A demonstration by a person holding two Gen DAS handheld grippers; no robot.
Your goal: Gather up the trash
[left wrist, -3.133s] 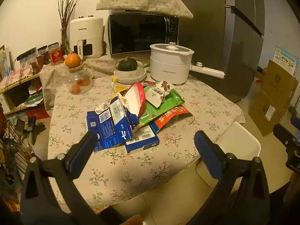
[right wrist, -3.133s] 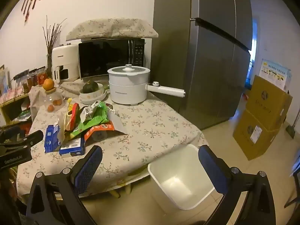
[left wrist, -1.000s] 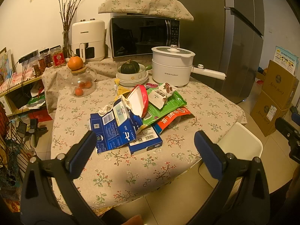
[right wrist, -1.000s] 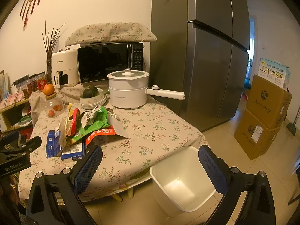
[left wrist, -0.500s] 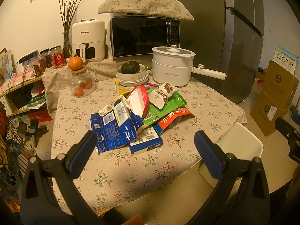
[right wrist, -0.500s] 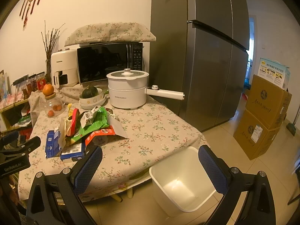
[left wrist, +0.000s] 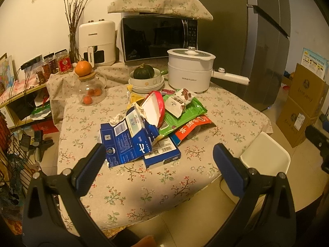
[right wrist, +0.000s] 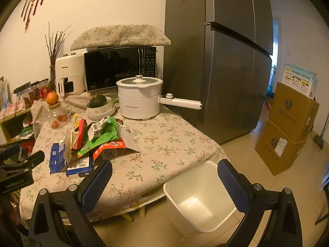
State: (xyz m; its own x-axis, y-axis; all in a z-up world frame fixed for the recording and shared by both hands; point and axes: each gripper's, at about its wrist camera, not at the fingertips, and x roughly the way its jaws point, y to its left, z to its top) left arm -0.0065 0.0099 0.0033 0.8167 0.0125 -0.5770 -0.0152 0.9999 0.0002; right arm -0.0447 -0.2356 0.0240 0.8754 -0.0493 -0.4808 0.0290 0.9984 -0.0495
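Note:
A heap of trash lies mid-table on the floral cloth: a torn blue carton [left wrist: 127, 139], a flat blue box [left wrist: 162, 154], a red-rimmed paper lid [left wrist: 154, 108], a green snack bag [left wrist: 181, 115] and a red wrapper [left wrist: 191, 126]. The right wrist view shows the same heap [right wrist: 90, 144] at left. A white bin [right wrist: 197, 197] stands on the floor beside the table's near right corner, its rim [left wrist: 265, 154] also showing in the left wrist view. My left gripper [left wrist: 159, 162] hangs open short of the table's front edge. My right gripper [right wrist: 164, 177] is open above the bin's near side.
At the back stand a white electric pot [left wrist: 190, 71] with a long handle, bowls holding a squash [left wrist: 144, 72], a glass jar topped by an orange [left wrist: 88, 86], a microwave [left wrist: 158, 36] and an air fryer [left wrist: 96, 42]. A grey fridge [right wrist: 222, 68] and cardboard boxes [right wrist: 287, 127] fill the right.
Both views have risen and drawn slightly nearer the table over three seconds. The trash and bin have not moved; both grippers stay open.

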